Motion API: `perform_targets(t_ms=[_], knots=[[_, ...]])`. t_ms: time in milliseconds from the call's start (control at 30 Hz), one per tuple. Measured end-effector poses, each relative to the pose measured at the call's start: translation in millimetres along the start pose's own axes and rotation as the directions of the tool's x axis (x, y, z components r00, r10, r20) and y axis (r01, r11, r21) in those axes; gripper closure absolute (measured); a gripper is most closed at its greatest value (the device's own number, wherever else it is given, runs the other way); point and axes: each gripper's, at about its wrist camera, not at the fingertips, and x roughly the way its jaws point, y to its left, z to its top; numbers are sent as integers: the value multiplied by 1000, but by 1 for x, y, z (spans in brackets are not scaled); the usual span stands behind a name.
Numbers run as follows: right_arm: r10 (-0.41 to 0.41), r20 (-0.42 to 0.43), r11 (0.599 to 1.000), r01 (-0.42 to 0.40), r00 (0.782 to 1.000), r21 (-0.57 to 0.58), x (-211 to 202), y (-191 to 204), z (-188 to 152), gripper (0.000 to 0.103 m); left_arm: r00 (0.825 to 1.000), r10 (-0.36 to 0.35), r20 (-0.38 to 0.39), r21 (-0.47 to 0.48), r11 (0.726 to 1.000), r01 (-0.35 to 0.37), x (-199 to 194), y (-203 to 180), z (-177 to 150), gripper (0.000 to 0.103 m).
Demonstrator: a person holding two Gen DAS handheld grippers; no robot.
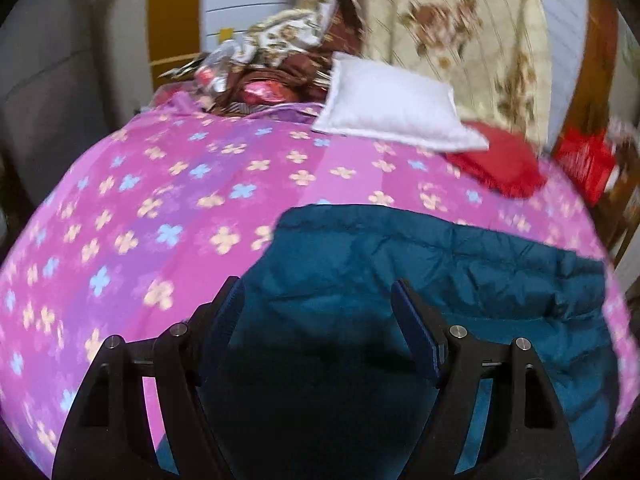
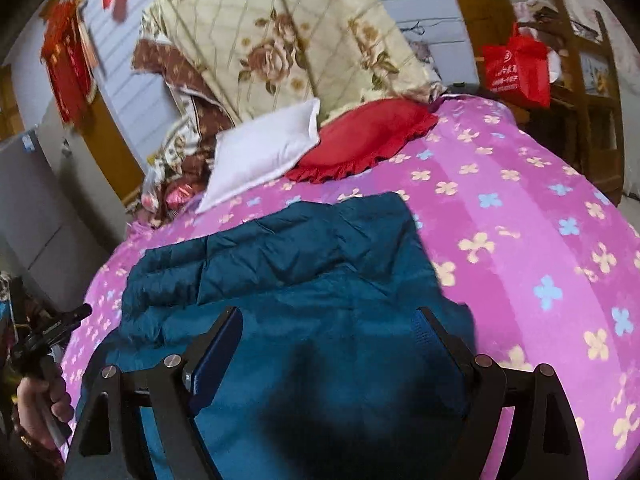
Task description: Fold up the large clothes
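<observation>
A teal quilted jacket (image 1: 440,272) lies flat on a bed with a pink flowered sheet (image 1: 160,200). My left gripper (image 1: 316,292) is open and empty, its jaws wide apart above the jacket's left part. In the right wrist view the jacket (image 2: 304,272) lies partly folded, one layer over another. My right gripper (image 2: 328,320) is open and empty above the jacket's near part. The left hand-held gripper (image 2: 48,336) also shows at the left edge of the right wrist view, off the bed's side.
A white pillow (image 2: 264,152) and a red frilled cushion (image 2: 368,136) lie at the head of the bed. A cream flowered quilt (image 2: 280,40) is heaped behind them. A red bag (image 2: 516,68) hangs on wooden furniture at the right.
</observation>
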Motion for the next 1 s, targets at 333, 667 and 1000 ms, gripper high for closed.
perform_targets(t_ms=[333,667,1000], knots=[[-107,-335,989,65,936,-134,137,-3,14,12,958,271,-98,186,950,-250,96,-25,-4,27],[-159,-283,980,115,946,-164,141,-8,15,6,961,240,-134,61,970,-234,92,-2,-16,21],[-51,-95,987,35,994,-159,13,89,-21,9,998,-50,27,145,988,46,-49,-52,-54,21]])
